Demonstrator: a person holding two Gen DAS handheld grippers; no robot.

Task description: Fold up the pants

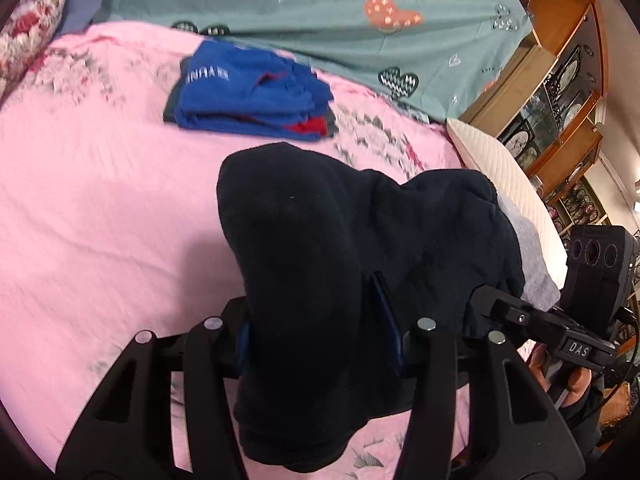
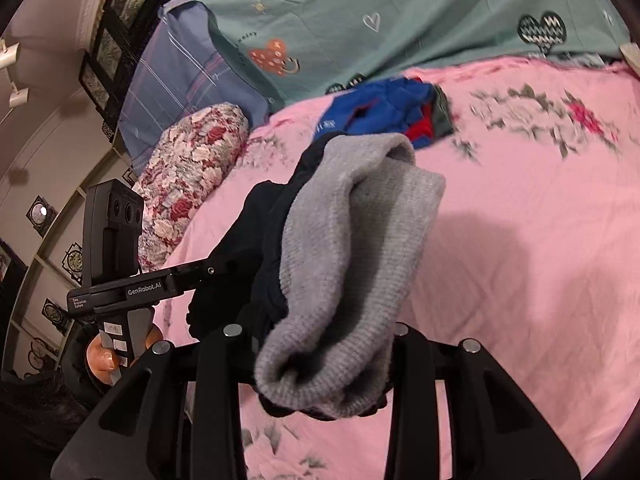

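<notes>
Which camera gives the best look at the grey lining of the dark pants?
The right wrist view: the grey lining fills its centre, bunched in the right gripper. The left wrist view shows mostly the dark pants in the left gripper, with only a grey sliver at their right edge.

We see a folded blue garment on the pink floral sheet. Behind lie a teal heart-print cover and a floral pillow

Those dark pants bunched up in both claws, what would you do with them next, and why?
Probably draw the two grippers apart to stretch the cloth flat. The left gripper is clamped on the dark pants, and the right gripper on their grey-lined part. The cloth hangs crumpled between them above the pink bedspread, so no fold can be made cleanly yet.
</notes>
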